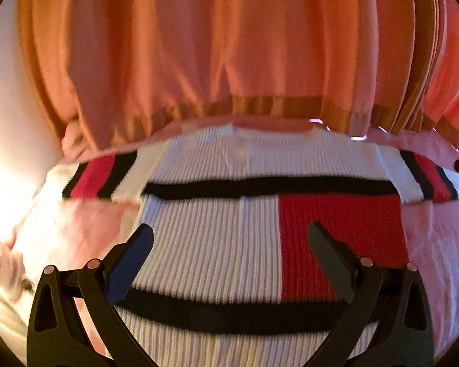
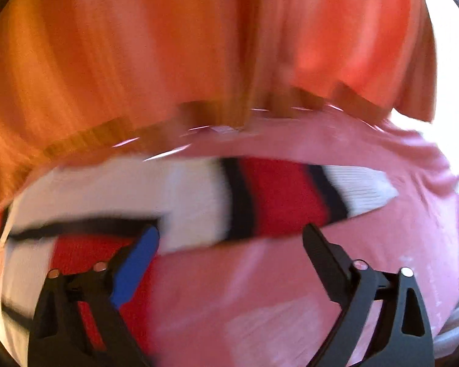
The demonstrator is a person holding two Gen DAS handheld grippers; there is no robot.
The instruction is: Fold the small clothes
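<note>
Lying flat and face up on a pink sheet (image 1: 437,244), the striped sweater (image 1: 211,238) is spreading both sleeves out to the sides, neck at the far end under an orange curtain (image 1: 199,46), probably so that every edge is reachable before the first fold. The left tool (image 1: 229,235) is hovering over the sweater's near middle with its jaws wide and nothing between them, placed to look along the body. The right tool (image 2: 229,238) is hanging near the right sleeve (image 2: 278,195), jaws also wide and empty, the pink sheet showing in the gap. Blur in the right view is hiding finer detail. Judging by this, the right sleeve is likely the first piece to fold inward.
</note>
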